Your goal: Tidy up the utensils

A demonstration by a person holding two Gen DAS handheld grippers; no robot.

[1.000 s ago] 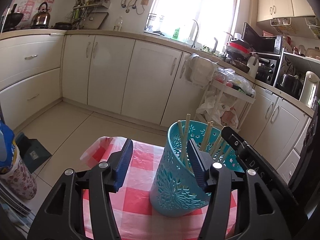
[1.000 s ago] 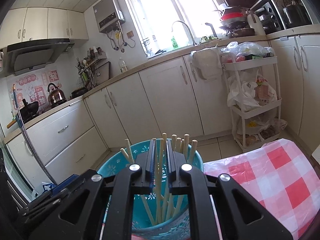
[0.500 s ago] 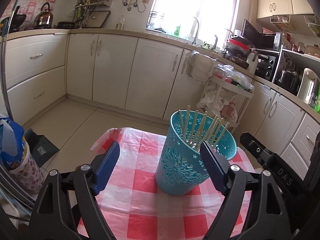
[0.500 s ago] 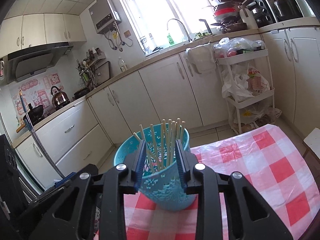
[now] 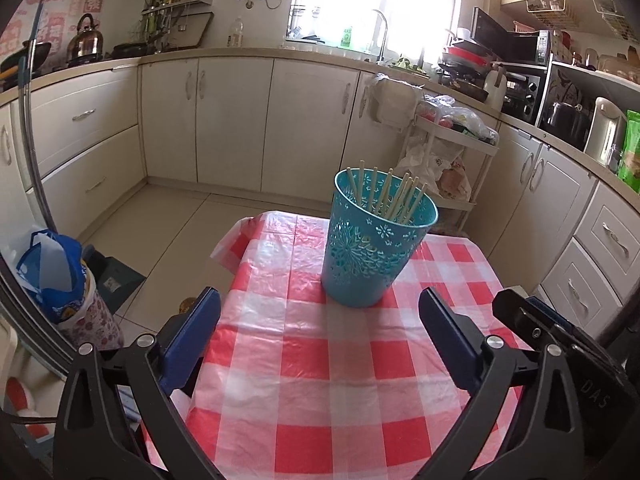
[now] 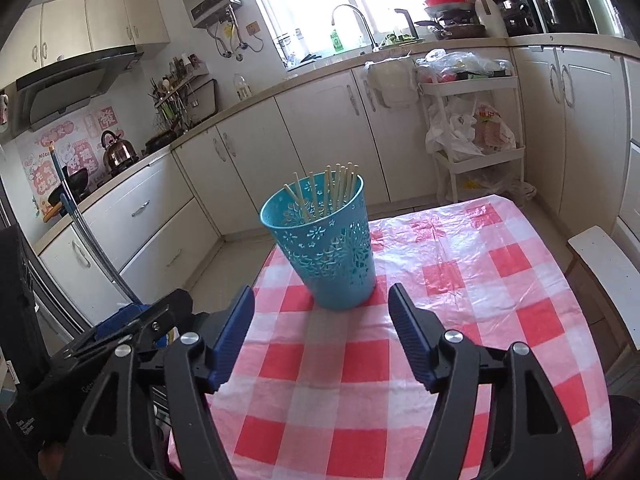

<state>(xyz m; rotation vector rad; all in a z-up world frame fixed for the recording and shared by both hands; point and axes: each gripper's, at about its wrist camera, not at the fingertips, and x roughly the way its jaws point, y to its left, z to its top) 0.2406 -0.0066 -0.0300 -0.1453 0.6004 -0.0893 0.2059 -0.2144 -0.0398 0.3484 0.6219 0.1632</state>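
A teal perforated holder (image 5: 370, 256) (image 6: 328, 252) stands upright on the red-and-white checked tablecloth (image 5: 320, 380) (image 6: 440, 320). Several pale wooden chopsticks (image 5: 390, 196) (image 6: 334, 188) stick up out of it. My left gripper (image 5: 320, 324) is back from the holder, its jaws opening wide with only cloth showing between them. My right gripper (image 6: 322, 322) is likewise drawn back in front of the holder, its jaws opening, nothing between the blue pads. The right gripper's body shows at the right edge of the left wrist view.
Cream kitchen cabinets (image 5: 236, 120) run along the back. A white trolley (image 6: 472, 128) with plastic bags stands beyond the table's far edge. On the floor at left sits a blue bag (image 5: 52, 276). A white stool (image 6: 604, 264) is at the table's right.
Both grippers pulled back and up from the holder. The left let go of the holder's rim and spread wide. The right, shut among the chopsticks before, opened and left them in the holder.
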